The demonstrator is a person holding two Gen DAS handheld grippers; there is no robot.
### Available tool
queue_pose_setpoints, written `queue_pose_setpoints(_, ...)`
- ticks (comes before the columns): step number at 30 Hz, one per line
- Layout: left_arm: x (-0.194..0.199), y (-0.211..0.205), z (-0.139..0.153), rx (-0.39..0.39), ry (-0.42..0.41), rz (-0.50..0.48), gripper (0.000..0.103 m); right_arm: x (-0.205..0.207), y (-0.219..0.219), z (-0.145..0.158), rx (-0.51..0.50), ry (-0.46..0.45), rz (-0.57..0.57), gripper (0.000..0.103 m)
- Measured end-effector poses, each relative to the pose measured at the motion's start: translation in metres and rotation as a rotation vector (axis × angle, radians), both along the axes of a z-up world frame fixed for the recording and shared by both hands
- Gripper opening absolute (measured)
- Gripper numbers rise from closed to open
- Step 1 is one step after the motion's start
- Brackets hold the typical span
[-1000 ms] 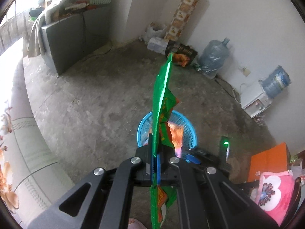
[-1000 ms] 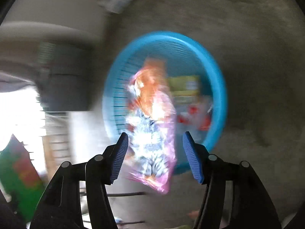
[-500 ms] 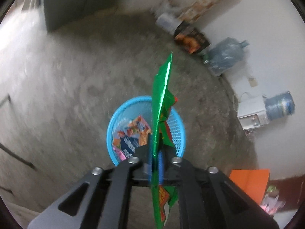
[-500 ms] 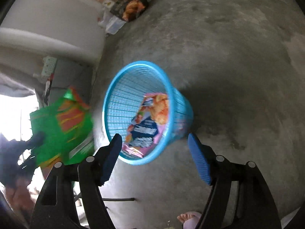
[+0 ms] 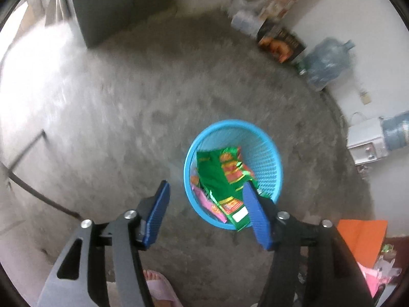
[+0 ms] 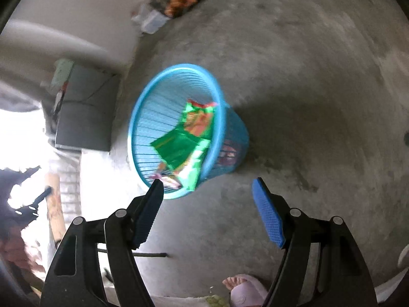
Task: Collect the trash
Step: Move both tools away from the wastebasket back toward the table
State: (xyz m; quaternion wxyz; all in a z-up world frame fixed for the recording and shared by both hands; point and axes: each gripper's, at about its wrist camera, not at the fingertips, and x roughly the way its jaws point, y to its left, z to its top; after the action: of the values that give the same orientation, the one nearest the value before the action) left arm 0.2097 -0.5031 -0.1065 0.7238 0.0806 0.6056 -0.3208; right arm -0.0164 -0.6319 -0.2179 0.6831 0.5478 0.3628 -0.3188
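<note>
A blue mesh basket point(image 5: 265, 151) stands on the concrete floor; it also shows in the right wrist view point(image 6: 143, 130). A green snack wrapper point(image 5: 219, 174) lies inside it on top of a pink wrapper point(image 5: 204, 199); the green wrapper also shows in the right wrist view point(image 6: 186, 143). My left gripper point(image 5: 205, 194) is open and empty just above the basket's near rim. My right gripper point(image 6: 207, 192) is open and empty, above the floor beside the basket.
Two water jugs point(image 5: 324, 64), a dark printed box point(image 5: 280, 41) and a white appliance point(image 5: 365, 140) line the wall. A grey cabinet point(image 5: 102, 7) stands at the back left. An orange box point(image 5: 360, 238) is at the right. A slippered foot point(image 6: 242, 289) is below.
My left gripper has opened and let go of the green wrapper, which now lies in the basket. My right gripper stays open and has drawn back from the basket.
</note>
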Motion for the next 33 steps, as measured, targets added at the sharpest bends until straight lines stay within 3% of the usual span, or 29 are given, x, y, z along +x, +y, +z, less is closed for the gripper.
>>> queue_pose_setpoints(6, -0.025, 0.067, 0.094, -0.131, -0.12, -0.065, 0.081, 0.046, 0.021, 0.034, -0.119, -0.008, 0.147, 0.069)
queue_pose_setpoints(8, -0.034, 0.094, 0.111, -0.162, -0.15, -0.08, 0.086, 0.062, 0.025, 0.036, -0.136, -0.008, 0.186, 0.068)
queue_pose_setpoints(13, -0.052, 0.194, 0.136, -0.198, -0.241, -0.029, 0.094, 0.1, 0.026, 0.027, -0.12, 0.025, 0.256, 0.052)
queue_pose_setpoints(16, -0.057, 0.258, 0.138, -0.192, -0.266, 0.068, 0.094, 0.136, 0.015, -0.004, -0.095, 0.154, 0.315, 0.043)
queue_pose_setpoints(19, -0.06, 0.317, 0.138, -0.18, -0.273, 0.174, 0.094, 0.164, -0.002, -0.065, -0.019, 0.359, 0.335, 0.041)
queue_pose_setpoints(21, -0.064, 0.353, 0.141, -0.178, -0.285, 0.24, 0.094, 0.17, -0.007, -0.104, 0.064, 0.444, 0.338, 0.04)
queue_pose_setpoints(24, -0.068, 0.391, 0.147, -0.172, -0.314, 0.314, 0.094, 0.186, -0.011, -0.146, 0.097, 0.557, 0.383, 0.039)
queue_pose_setpoints(29, -0.067, 0.432, 0.157, -0.166, -0.352, 0.394, 0.094, 0.184, -0.023, -0.179, 0.152, 0.618, 0.32, 0.04)
queue_pose_setpoints(33, -0.064, 0.435, 0.162, -0.192, -0.388, 0.406, 0.094, 0.178, -0.023, -0.158, 0.08, 0.562, 0.309, 0.046)
